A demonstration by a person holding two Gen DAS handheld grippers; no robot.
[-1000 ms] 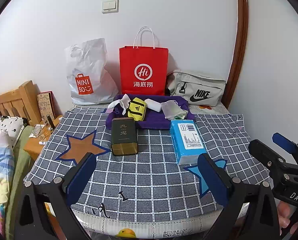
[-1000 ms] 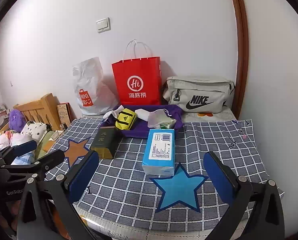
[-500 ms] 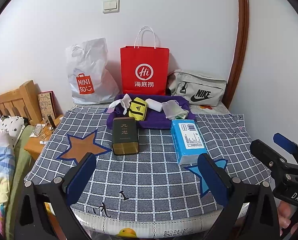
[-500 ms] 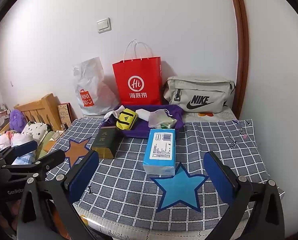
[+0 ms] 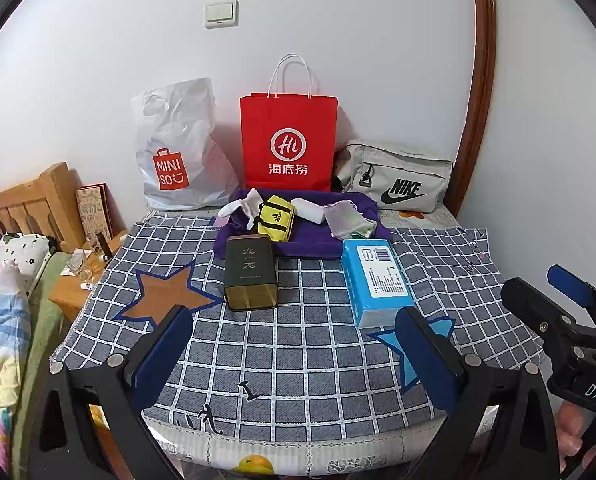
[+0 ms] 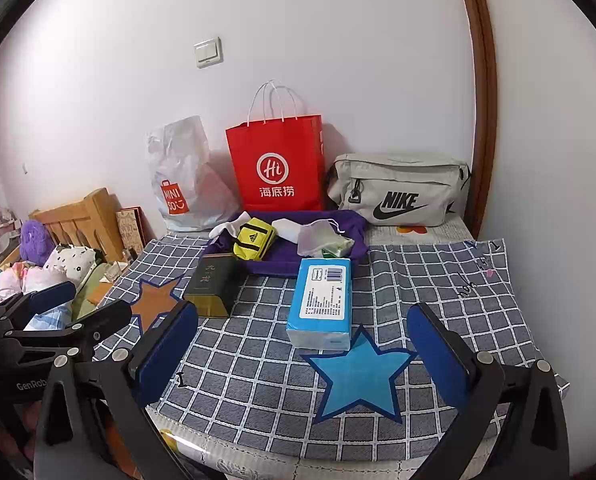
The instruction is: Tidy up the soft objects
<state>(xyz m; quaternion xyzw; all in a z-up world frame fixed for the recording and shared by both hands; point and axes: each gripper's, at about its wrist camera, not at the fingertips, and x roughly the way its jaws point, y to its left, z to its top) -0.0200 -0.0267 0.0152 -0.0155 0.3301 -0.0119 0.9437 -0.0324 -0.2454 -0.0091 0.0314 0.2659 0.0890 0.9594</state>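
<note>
A purple cloth tray [image 5: 318,244] [image 6: 281,262] lies at the back of the checked tablecloth. In it sit white socks [image 5: 237,206] [image 6: 227,229], a yellow pouch [image 5: 275,222] [image 6: 253,240], a white roll [image 5: 308,210] and a mesh bag [image 5: 344,220] [image 6: 318,238]. A blue tissue pack [image 5: 376,280] [image 6: 322,300] and a dark green tin [image 5: 249,272] [image 6: 213,284] lie in front of the tray. My left gripper [image 5: 293,344] and right gripper [image 6: 302,344] hover open over the near table edge, holding nothing.
A white plastic bag [image 5: 177,152], a red paper bag [image 5: 287,144] and a grey waist bag [image 5: 398,180] stand against the wall. A wooden headboard [image 5: 29,200] and bedding [image 5: 1,312] are at the left. A wooden door frame [image 5: 482,80] runs up the right.
Both views have shifted very slightly; nothing on the table has moved and both grippers stay open.
</note>
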